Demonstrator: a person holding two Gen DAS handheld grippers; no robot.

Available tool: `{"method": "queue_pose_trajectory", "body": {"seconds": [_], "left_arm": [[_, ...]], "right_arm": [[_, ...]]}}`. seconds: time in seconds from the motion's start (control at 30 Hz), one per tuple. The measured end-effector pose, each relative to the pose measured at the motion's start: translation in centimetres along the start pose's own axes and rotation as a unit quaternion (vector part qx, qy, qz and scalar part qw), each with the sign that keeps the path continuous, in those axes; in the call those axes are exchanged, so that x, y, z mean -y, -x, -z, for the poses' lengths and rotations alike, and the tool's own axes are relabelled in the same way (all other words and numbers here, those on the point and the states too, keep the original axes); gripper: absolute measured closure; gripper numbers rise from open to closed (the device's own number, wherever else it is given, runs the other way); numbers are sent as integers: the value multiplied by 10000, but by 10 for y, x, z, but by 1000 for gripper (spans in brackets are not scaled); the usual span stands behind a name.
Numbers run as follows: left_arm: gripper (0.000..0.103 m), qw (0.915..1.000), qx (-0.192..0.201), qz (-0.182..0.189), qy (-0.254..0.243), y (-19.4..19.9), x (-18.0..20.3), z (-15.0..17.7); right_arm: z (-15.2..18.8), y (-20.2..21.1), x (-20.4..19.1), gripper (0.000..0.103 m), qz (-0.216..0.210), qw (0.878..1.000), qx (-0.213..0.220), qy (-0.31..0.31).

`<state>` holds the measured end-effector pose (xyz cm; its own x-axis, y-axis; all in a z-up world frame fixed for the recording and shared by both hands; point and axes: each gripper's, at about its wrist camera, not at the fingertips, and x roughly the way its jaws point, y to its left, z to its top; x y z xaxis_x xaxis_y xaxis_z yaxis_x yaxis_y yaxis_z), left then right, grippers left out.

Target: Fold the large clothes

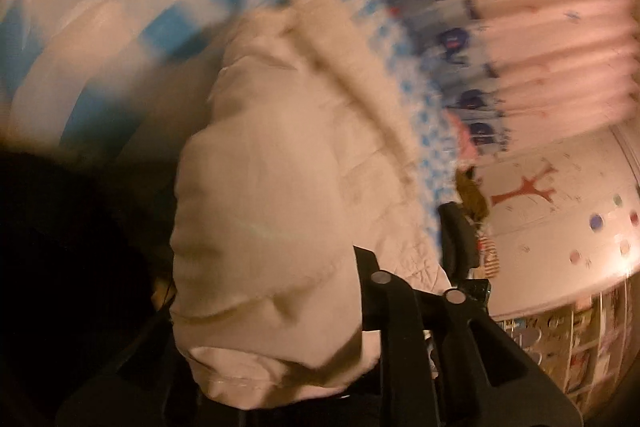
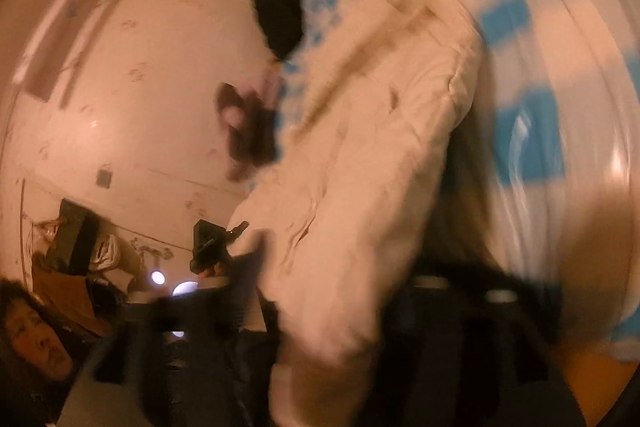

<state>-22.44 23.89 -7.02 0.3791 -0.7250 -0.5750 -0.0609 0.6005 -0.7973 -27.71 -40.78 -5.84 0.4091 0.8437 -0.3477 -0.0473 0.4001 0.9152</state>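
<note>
- On the bed, across a blue-and-white checked cover (image 1: pixel 100 7), lies the cream padded jacket (image 1: pixel 260 167), w/ a fur-trimmed edge (image 1: pixel 340 67) along its far side.
- Left wrist view: jacket fills the middle of the pic, and its near hem is bunched up right at the left tongs (image 1: pixel 264 279).
- Left tongs: jacket cloth sits between the fingers. One black finger (image 1: pixel 400 307) is clear on the right side of the cloth; the other is lost in dark at lower left. Can't tell if the pads actually press the cloth or just flank it.
- Right wrist view: v. blurred. Same jacket (image 2: pixel 360 167) runs from the top centre down to the right tongs (image 2: pixel 300 291), w/ checked cover (image 2: pixel 540 67) to its right.
- Right tongs: fingers stand wide apart, a fold of jacket between them, not pinched as far as the blur lets me see, so open.
- Bkgd, left view: pink curtain (image 1: pixel 540 27) beyond the bed, a pale wall (image 1: pixel 560 247) w/ a red tree sticker (image 1: pixel 524 191) and coloured dots, and shelves (image 1: pixel 580 339) lower right.
- Bkgd, right view: dark garment (image 2: pixel 284 15) at the bed's far edge, next to the checked cover.
- A person's head (image 2: pixel 32 339) shows at the bottom-left corner of the right view.
</note>
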Motion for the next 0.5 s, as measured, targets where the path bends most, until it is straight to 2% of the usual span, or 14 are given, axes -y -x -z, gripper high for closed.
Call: {"method": "queue_pose_trajectory", "body": {"seconds": [0.1,0.2,0.27,0.37,0.5], "left_arm": [[65,9989,-40,-241,392,-17,-24,5],[65,9990,94,-273,337,-20,-23,5],[86,9993,192,-168,259,-16,-20,4],[92,9993,378,-73,1,-1,-9,4],[94,9985,492,161,-161,24,5,5]], "right_arm": [[-5,0,9,39,-84,9998,43,-157],[-7,-8,7,40,150,9998,-66,-64],[-7,-12,0,72,206,9997,-64,65],[-5,-10,-11,78,70,9997,100,229],[4,4,-21,79,-428,9973,501,328]]}}
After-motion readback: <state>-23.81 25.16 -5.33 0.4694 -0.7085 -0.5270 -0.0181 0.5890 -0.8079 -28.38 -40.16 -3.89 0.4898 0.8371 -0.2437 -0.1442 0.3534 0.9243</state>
